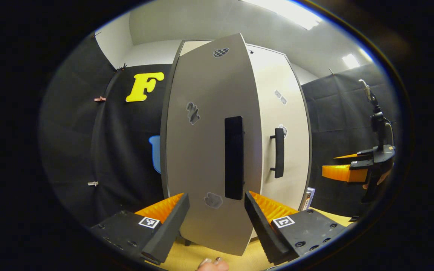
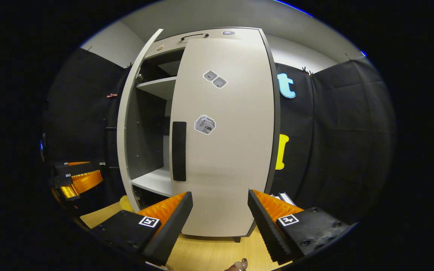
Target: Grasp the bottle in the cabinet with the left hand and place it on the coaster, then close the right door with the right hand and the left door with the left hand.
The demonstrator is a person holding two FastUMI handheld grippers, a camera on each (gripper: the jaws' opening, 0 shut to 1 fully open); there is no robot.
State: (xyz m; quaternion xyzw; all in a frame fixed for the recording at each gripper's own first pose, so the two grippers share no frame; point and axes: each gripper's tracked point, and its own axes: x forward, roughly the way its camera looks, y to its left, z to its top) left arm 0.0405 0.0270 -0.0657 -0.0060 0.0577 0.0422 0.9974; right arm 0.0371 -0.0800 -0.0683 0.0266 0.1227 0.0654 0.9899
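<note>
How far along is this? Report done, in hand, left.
Done: the right door looks shut. In hand: the left gripper, open, faces the left door at its handle. Left: swing that door shut; it stands ajar.

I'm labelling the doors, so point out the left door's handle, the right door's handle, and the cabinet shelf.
Left door handle (image 1: 234, 157), left gripper view, mid-bar.
Right door handle (image 2: 179, 151), right gripper view, mid-bar.
Cabinet shelf (image 2: 158, 86), right gripper view, front edge.
</note>
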